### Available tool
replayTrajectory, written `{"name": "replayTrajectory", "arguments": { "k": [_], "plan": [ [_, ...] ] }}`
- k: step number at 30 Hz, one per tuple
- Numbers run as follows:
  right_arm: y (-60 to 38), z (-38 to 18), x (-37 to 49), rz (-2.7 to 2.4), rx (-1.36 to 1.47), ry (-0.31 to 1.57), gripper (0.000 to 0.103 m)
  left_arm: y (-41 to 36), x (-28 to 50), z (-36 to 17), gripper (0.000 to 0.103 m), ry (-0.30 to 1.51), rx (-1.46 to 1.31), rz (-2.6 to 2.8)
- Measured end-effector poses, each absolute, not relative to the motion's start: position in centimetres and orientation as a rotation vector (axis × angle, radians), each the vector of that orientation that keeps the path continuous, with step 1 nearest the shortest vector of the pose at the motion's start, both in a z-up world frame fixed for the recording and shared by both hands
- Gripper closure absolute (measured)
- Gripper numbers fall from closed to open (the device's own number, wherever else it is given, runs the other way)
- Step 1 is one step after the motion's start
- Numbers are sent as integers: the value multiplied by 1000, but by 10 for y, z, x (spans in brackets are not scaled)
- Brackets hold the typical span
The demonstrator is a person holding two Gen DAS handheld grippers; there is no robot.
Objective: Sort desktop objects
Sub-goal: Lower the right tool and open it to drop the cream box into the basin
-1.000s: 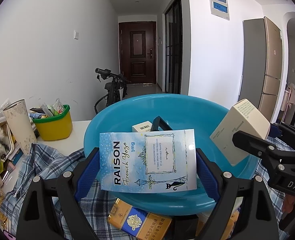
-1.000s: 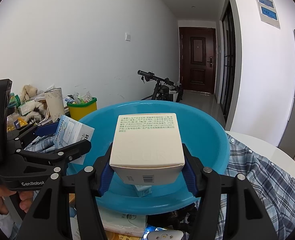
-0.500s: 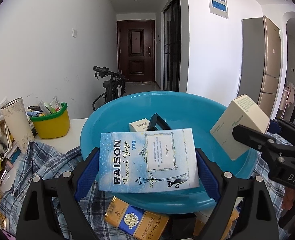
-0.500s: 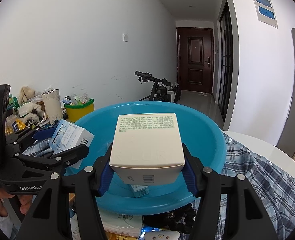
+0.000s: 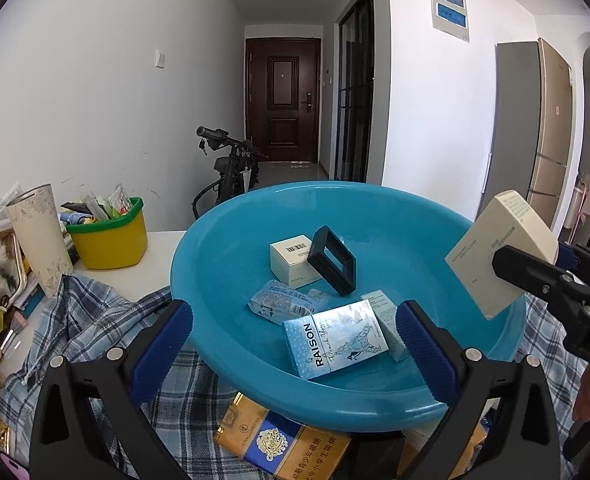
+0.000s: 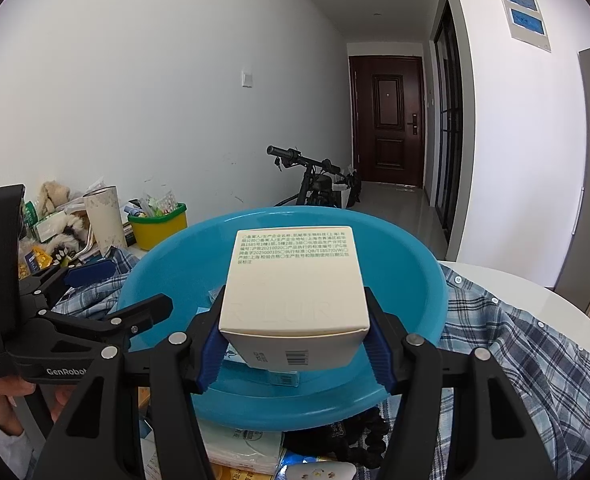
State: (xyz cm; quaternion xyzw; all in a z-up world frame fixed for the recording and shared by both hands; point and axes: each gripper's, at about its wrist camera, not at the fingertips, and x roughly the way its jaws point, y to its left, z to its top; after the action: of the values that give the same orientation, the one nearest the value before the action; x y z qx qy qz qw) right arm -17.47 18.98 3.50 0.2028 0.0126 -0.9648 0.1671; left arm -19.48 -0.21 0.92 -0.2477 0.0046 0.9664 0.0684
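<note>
A big blue basin [image 5: 223, 248] sits on a plaid shirt. Inside it lie a light-blue RAISON box [image 5: 335, 338], a small cream box [image 5: 293, 258], a black square frame [image 5: 333, 260], a blue packet [image 5: 283, 300] and a pale teal box [image 5: 389, 320]. My left gripper [image 5: 295, 344] is open and empty above the basin's near rim. My right gripper [image 6: 295, 340] is shut on a cream carton [image 6: 295, 284] and holds it over the basin [image 6: 415, 280]; the carton also shows in the left wrist view [image 5: 499, 248].
A yellow-and-green tub [image 5: 107, 236] and a patterned tumbler [image 5: 39, 236] stand at the left on the white table. A gold-and-blue cigarette carton [image 5: 279, 444] lies under the basin's near edge. The plaid shirt [image 6: 515, 344] spreads right. A bicycle [image 5: 231, 168] stands behind.
My left gripper has opened and let go of the RAISON box, which now lies in the basin. The right gripper still holds the cream carton.
</note>
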Motion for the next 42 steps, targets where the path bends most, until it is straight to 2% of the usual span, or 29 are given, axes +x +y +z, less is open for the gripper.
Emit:
{"name": "replayTrajectory", "arguments": {
  "k": [42],
  "plan": [
    [178, 31, -171, -2714, 571, 65, 45, -7, -193, 13, 0, -20, -759, 2918]
  ]
}}
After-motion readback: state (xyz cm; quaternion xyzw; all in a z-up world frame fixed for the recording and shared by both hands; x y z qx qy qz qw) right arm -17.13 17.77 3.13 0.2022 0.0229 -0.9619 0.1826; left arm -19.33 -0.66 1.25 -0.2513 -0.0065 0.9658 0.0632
